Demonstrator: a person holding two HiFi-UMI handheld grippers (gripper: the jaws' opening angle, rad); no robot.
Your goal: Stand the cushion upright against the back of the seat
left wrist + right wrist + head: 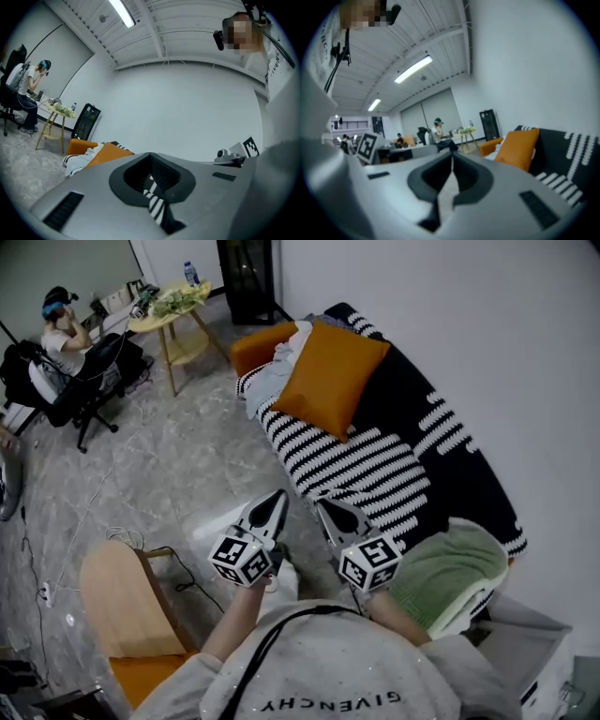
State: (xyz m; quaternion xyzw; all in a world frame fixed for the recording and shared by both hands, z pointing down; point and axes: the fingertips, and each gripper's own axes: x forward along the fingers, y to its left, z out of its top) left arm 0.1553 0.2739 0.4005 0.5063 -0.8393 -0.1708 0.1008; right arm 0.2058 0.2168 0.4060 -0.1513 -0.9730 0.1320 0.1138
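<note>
Striped fabric seat, plump square cushion

One readable text: "GIVENCHY", dark capitals across the chest of the person's light sweatshirt, upside down in the head view. The same print shows in part on the sweatshirt at the right edge of the left gripper view and at the left edge of the right gripper view, skewed, not fully legible there. Cubes on left gripper and right gripper carry square black-and-white code markers, no letters or digits. Bottle on the round tabletop has a label, too small to read. Nothing else legible.
</note>
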